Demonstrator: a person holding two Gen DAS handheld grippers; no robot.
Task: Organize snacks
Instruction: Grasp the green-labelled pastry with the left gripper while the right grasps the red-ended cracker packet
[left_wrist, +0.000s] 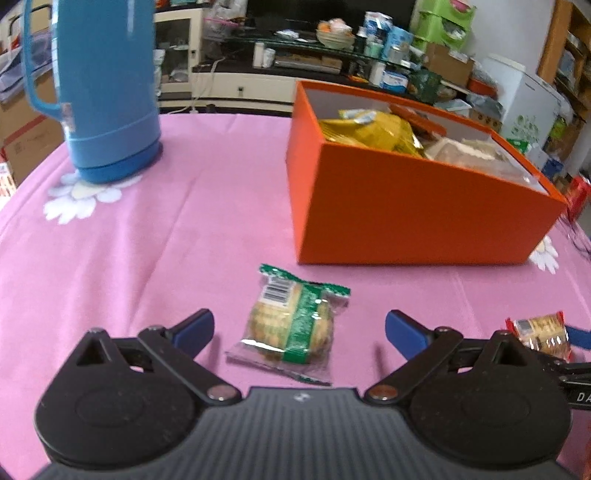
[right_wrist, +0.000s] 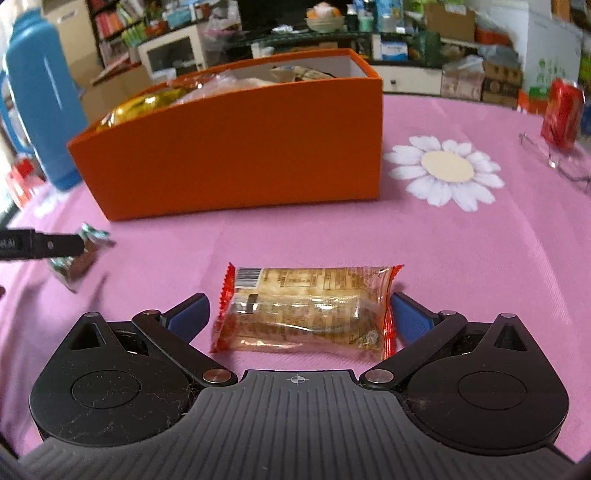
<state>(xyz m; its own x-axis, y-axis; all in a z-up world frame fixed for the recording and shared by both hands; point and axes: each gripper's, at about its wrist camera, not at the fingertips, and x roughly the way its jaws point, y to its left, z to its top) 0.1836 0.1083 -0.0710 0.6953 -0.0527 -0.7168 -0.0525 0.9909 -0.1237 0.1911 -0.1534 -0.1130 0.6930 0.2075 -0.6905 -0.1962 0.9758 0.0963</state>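
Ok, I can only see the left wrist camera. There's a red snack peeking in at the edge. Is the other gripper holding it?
Observer: Not yet. The right gripper is open, and the red-ended snack packet lies flat on the pink tablecloth between its fingers.
Operator: Which way is the packet lying?
Observer: Crosswise, with its long side running from one finger towards the other.
Operator: Is there stuff on the table past the orange box on that side?
Observer: Yes. A pair of glasses lies on the cloth to the right of the orange box, beyond a big daisy print.
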